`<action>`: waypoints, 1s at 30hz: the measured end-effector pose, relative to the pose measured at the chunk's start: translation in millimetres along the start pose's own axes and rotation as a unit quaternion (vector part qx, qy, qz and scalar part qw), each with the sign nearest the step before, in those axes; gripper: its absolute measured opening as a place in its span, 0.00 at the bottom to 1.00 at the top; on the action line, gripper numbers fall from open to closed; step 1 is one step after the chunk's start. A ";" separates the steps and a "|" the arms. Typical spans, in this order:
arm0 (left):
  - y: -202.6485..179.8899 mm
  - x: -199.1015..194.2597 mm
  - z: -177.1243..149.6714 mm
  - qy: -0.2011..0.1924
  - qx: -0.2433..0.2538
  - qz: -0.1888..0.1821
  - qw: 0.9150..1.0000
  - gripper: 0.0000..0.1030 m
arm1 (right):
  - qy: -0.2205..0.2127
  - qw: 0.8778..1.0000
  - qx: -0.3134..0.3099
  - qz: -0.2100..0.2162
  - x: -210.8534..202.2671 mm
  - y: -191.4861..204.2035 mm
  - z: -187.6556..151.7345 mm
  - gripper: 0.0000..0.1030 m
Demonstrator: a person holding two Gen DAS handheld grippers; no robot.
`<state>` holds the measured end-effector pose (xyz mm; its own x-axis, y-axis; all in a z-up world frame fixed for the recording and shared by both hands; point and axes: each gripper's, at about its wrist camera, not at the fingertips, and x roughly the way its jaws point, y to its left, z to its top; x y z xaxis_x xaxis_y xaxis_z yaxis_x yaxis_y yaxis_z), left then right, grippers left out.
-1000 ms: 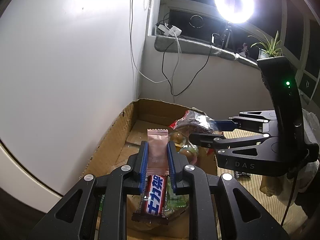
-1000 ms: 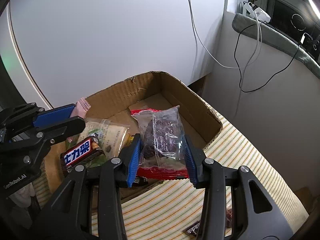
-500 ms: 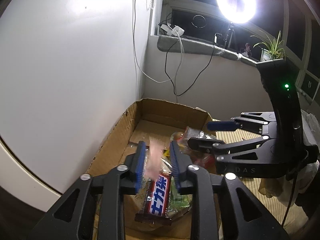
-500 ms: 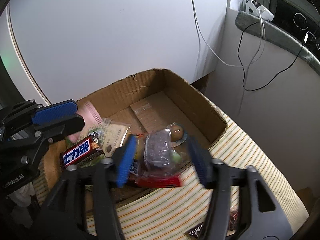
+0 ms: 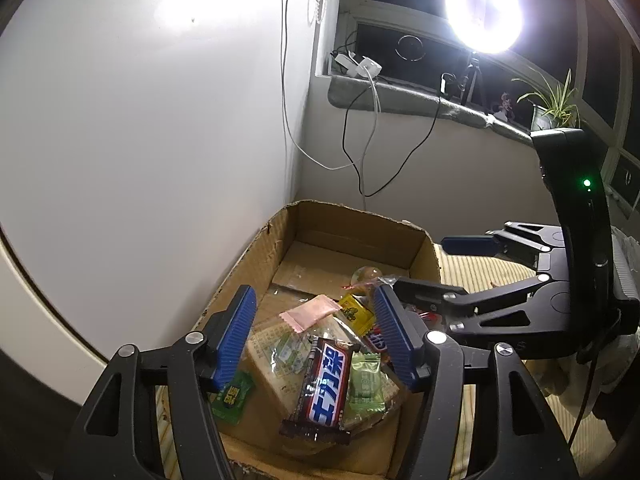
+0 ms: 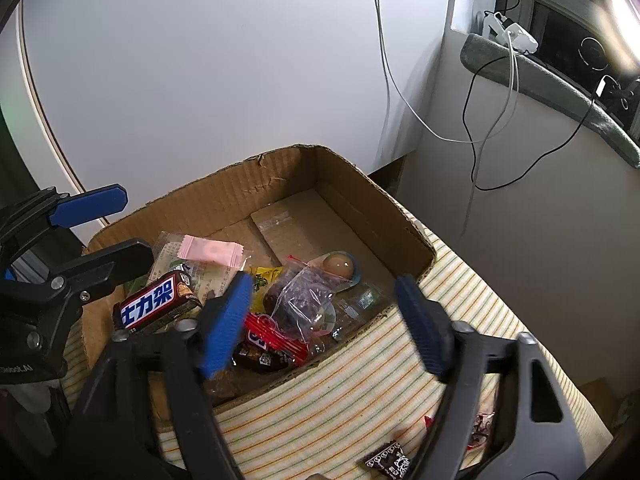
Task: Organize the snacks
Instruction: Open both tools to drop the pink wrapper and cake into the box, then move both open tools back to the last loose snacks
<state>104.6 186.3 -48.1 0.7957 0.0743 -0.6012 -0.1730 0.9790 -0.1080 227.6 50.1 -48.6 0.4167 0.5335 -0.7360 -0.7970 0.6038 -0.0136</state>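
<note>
Left gripper (image 5: 316, 336): my jaws are spread wide, nothing between the blue pads, hovering over the near end of the box
Right gripper (image 6: 324, 320): jaws spread wide too, empty, poised above the box's near wall
Snickers bar (image 5: 326, 392): right below my left jaws, lying on top of the pile, label up
Green candy (image 5: 365, 380): touching the bar's right side
Biscuit pack (image 5: 280, 354): under the bar, clear wrap, pale print
Pink sachet (image 5: 314, 313): resting on the biscuit pack's far edge, flat
Clear bag of dark snacks (image 6: 304, 300): down in the box between my right jaws, red strip towards me
Egg pack (image 6: 339, 264): just beyond that bag, on the box floor
Cardboard box (image 6: 280, 184): open, sitting on the striped cloth (image 6: 360, 384), far half of its floor bare
Loose wrappers (image 6: 388, 460): out on the cloth, close to my right jaws
Ring light (image 5: 484, 12): blazing at the window, far back
</note>
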 end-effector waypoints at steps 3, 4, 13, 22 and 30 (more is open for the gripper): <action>-1.1 -4.6 -0.2 -0.004 -0.002 0.006 1.000 0.69 | -0.009 1.000 -0.002 -0.005 -8.1 0.9 -1.0 0.83; -1.9 -6.1 -0.7 -0.003 -0.002 0.007 1.000 0.69 | -0.010 1.000 -0.002 -0.006 -9.7 0.8 -1.2 0.83; -14.4 -19.5 -4.7 -0.005 0.004 0.013 1.000 0.75 | -0.022 1.000 0.006 -0.020 -35.6 -6.7 -11.9 0.83; -34.5 -29.6 -12.1 -0.012 0.007 -0.001 1.000 0.75 | -0.029 0.998 0.033 -0.041 -70.7 -38.6 -38.7 0.83; -68.8 -27.1 -21.5 -0.005 0.027 -0.028 0.999 0.75 | -0.028 0.996 0.053 -0.073 -91.0 -79.8 -69.4 0.83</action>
<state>82.5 112.8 -41.5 0.8093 0.0211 -0.5871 -0.0968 0.9905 -0.0979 223.0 -87.7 -27.5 0.5500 0.4665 -0.6927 -0.6777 0.7340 -0.0438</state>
